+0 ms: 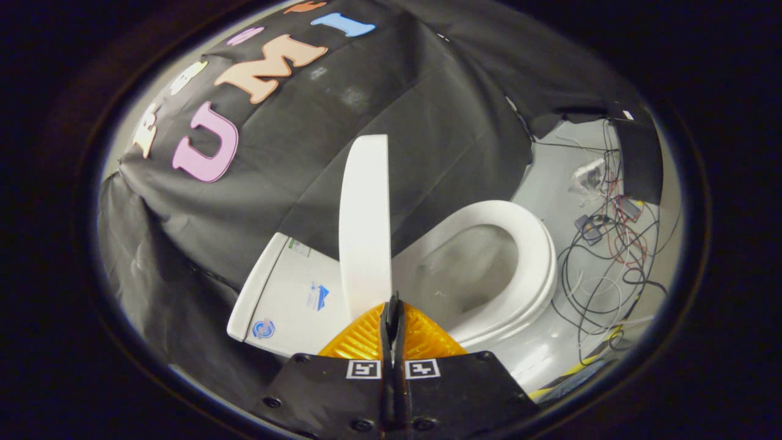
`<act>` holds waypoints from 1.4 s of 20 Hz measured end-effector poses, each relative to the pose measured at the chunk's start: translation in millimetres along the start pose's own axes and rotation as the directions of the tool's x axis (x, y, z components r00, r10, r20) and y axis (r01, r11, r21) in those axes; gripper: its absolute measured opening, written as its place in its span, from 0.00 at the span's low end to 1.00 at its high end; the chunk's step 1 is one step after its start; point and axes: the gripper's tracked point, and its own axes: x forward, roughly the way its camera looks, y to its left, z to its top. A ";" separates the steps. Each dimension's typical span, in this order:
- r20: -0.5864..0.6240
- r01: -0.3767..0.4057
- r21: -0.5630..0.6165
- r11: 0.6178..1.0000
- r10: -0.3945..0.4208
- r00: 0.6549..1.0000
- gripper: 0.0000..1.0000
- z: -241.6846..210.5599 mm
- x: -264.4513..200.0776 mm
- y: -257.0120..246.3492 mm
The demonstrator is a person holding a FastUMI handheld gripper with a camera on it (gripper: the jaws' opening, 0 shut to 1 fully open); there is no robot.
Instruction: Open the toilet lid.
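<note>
One white toilet lid stands raised on edge just ahead of the fingers, rising straight up from their tips against the black cloth wall. It is seen nearly edge-on, as a tall narrow slab with a rounded top, and its lower end meets the tips of the fingers; whether it touches them or sits just past them cannot be told.

Both orange ribbed fingers are pressed together, clenched with only a thin dark line between them and nothing held in that line. Their black mounts carry two small square markers side by side.

To the right of the lid and beyond the fingers lies the toilet seat, down on the bowl, a white oval ring around the open grey bowl. To the left of the lid, also beyond the fingers, is the white tank, with a few small stickers on its top face.

Further right, past the seat, the pale floor shows a tangle of black, white and red cables with some small devices among them. A yellow and black strip lies on the floor to the right of the fingers, near the foot of the bowl. The black cloth hangs in folds behind and to the left of the toilet.
</note>
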 end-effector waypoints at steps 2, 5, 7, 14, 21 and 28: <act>0.004 0.004 -0.020 1.000 -0.004 1.000 0.00 1.0 -1.2 7.4; 0.011 0.012 -0.057 0.998 -0.012 1.000 0.00 0.7 -2.4 17.9; 0.015 0.018 -0.068 0.998 -0.017 1.000 0.00 1.8 -3.3 24.6; 0.033 0.042 -0.125 0.991 -0.038 0.999 0.00 1.3 -4.7 51.5; 0.058 0.050 -0.176 0.983 -0.040 0.998 0.01 -0.3 -5.1 72.8; 0.059 0.048 -0.237 0.970 -0.035 0.998 0.01 -6.6 -4.3 99.4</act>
